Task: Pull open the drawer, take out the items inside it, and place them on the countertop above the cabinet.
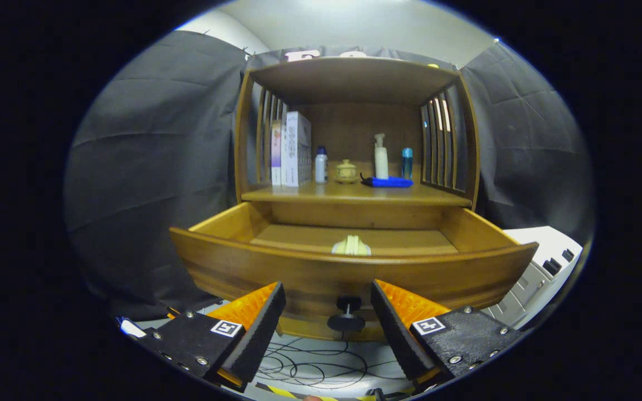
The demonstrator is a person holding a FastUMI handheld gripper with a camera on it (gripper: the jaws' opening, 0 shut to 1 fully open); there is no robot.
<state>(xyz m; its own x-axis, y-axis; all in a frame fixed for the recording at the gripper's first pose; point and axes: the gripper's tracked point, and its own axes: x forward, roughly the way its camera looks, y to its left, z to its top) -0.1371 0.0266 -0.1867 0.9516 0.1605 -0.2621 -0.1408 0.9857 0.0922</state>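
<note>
The drawer [349, 273] is pulled out; the fingers [327, 328] are spread, released, flanking the knob [346, 313], the item [351, 246] lying beyond.

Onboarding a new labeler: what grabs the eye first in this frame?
The wooden drawer pulled wide open, with a pale item lying inside near its front wall. The open hand-held gripper straddles the black drawer knob without touching it. Beyond, the countertop holds boxes, bottles and a blue cloth.
</note>
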